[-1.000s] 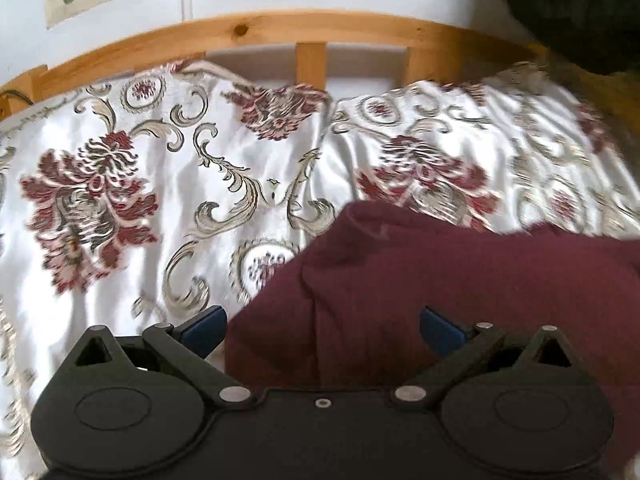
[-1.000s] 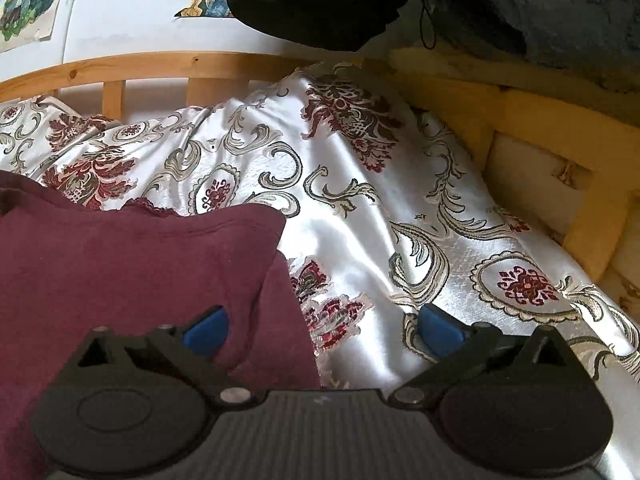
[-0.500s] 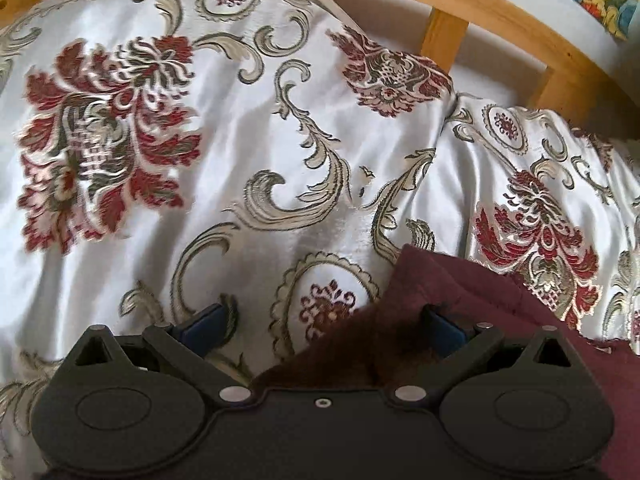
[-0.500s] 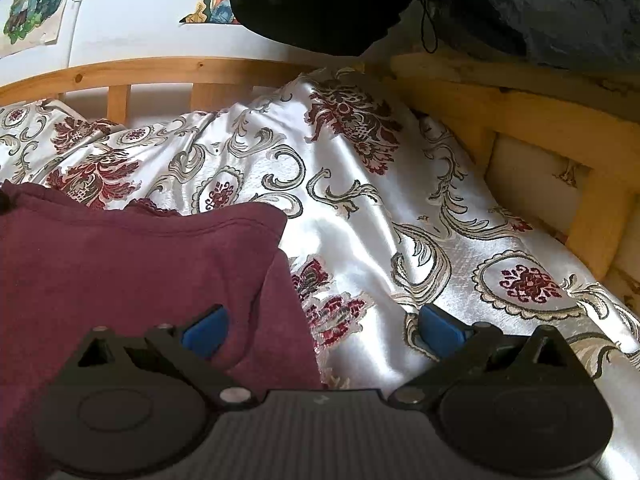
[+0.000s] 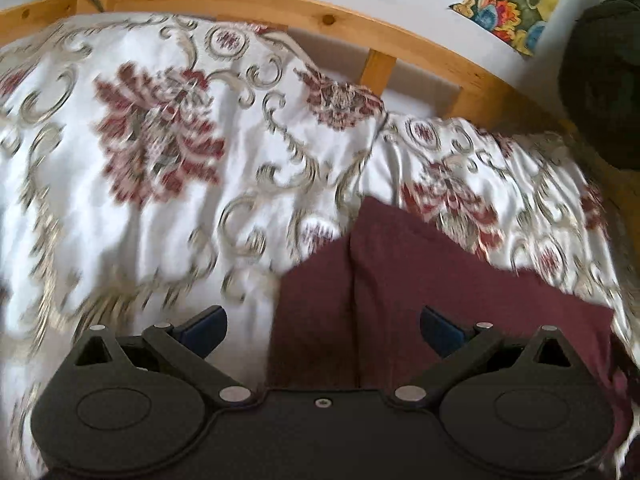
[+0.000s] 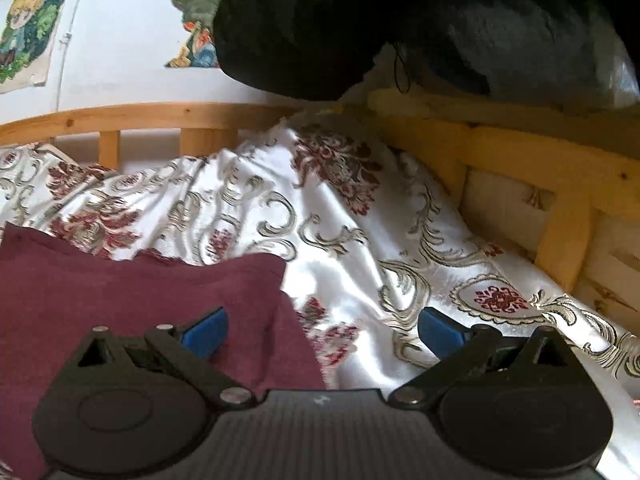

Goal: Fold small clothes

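Both grippers, left (image 5: 323, 326) and right (image 6: 323, 330), gape wide and empty over opposite side edges of the maroon garment (image 5: 420, 296) lying on the floral bedspread (image 5: 168, 200), so a fold seemingly awaits: each must pinch its edge next.

Home bedroom. Pine bed frame with curved top rail and short upright slats (image 5: 376, 68) runs along far edge of bed; second rail of same wood (image 6: 560, 184) meets it at far right corner. Glossy white satin bedspread with dark-red flowers and grey-gold scrolls (image 5: 168, 216) covers bed, rumpled up against rails. White wall behind carries colourful cartoon paper pictures (image 6: 24, 32), edges torn. Dark bulky fabric (image 6: 304, 28) heaped over corner. Soft daylight, domestic clutter, no work fittings.
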The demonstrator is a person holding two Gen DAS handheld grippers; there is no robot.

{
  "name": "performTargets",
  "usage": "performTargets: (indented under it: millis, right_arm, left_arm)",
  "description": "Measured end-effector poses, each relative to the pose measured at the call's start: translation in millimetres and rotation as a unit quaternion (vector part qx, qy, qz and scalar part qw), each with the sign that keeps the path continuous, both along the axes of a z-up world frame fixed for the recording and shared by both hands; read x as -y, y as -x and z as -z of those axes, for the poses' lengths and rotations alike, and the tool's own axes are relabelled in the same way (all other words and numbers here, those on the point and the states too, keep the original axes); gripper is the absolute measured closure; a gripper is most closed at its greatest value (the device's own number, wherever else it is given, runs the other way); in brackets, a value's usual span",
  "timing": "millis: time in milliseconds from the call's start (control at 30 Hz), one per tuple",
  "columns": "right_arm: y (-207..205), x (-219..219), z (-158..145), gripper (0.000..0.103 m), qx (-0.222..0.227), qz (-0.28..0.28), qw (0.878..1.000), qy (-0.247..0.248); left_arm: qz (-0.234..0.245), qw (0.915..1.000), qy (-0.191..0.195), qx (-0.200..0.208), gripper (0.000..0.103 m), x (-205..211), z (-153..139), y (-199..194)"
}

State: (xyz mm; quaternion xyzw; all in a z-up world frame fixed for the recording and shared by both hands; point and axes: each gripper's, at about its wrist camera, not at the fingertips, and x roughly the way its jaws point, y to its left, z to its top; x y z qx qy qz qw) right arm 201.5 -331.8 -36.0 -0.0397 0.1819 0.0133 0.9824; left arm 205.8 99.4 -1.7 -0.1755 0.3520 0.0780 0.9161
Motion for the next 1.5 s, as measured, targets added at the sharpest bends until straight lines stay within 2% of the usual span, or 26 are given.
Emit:
performTargets:
  millis: [167, 300, 400, 500, 633, 867, 967, 1167, 1333, 1367, 1400, 1467, 1500]
  right_arm:
    - [12.4, -23.7, -8.2, 0.000, -0.018, -0.014, 1.000, -0.012]
    - [26.0, -44.1, -12.5, 0.000, -0.031, -0.028, 0.999, -0.025]
    - [28.0, -66.9, -8.8, 0.000, -0.064, -0.048, 0.997, -0.008]
    - [33.3, -90.1, 0.0, 0.000, -0.079, -0.081, 0.993, 0.022]
    - [38.7, -109.8, 12.1, 0.000, -0.083, -0.095, 0.987, 0.096]
    - [45.6, -112.6, 24.0, 0.000, -0.078, -0.108, 0.985, 0.111]
    - [46.1, -111.8, 23.6, 0.000, -0.080, -0.106, 0.985, 0.107]
    - [46.5, -110.5, 24.6, 0.000, -0.080, -0.102, 0.986, 0.104]
    - [47.0, -109.5, 26.4, 0.001, -0.075, -0.101, 0.987, 0.103]
    - [47.0, -109.3, 26.5, 0.001, -0.074, -0.101, 0.987, 0.102]
    - [47.5, -109.4, 26.6, 0.001, -0.074, -0.101, 0.987, 0.102]
    - [48.1, -109.2, 26.4, 0.001, -0.073, -0.101, 0.987, 0.102]
    - [48.2, -108.9, 26.4, 0.001, -0.073, -0.101, 0.987, 0.103]
  left_arm:
    - [0.018, 0.9997, 0.011, -0.011, 0.001, -1.6, 15.0, 35.2]
    - [0.022, 0.9980, 0.056, -0.019, 0.001, -5.9, 28.3, 43.3]
    - [0.001, 0.9949, 0.098, -0.023, 0.001, -11.9, 36.8, 40.2]
    - [-0.010, 0.9932, 0.113, -0.025, 0.001, -12.8, 38.9, 34.7]
    - [-0.005, 0.9958, 0.070, -0.058, 0.001, -2.6, 42.5, 28.0]
    - [0.015, 0.9971, 0.025, -0.070, 0.001, 2.8, 49.5, 45.9]
    - [0.019, 0.9978, 0.031, -0.056, 0.001, 2.0, 45.2, 58.5]
    - [0.075, 0.9969, -0.014, 0.019, 0.001, 16.5, 19.5, 70.4]
    - [0.088, 0.9956, -0.020, 0.027, 0.001, 27.9, 6.4, 48.1]
    - [0.086, 0.9957, -0.018, 0.027, 0.003, 29.6, 6.1, 43.8]
    - [0.086, 0.9958, -0.012, 0.028, 0.011, 31.9, 6.9, 39.8]
    - [0.091, 0.9956, -0.001, 0.024, 0.028, 35.0, 8.6, 33.6]
    - [0.095, 0.9953, 0.004, 0.017, 0.042, 36.3, 9.8, 30.1]
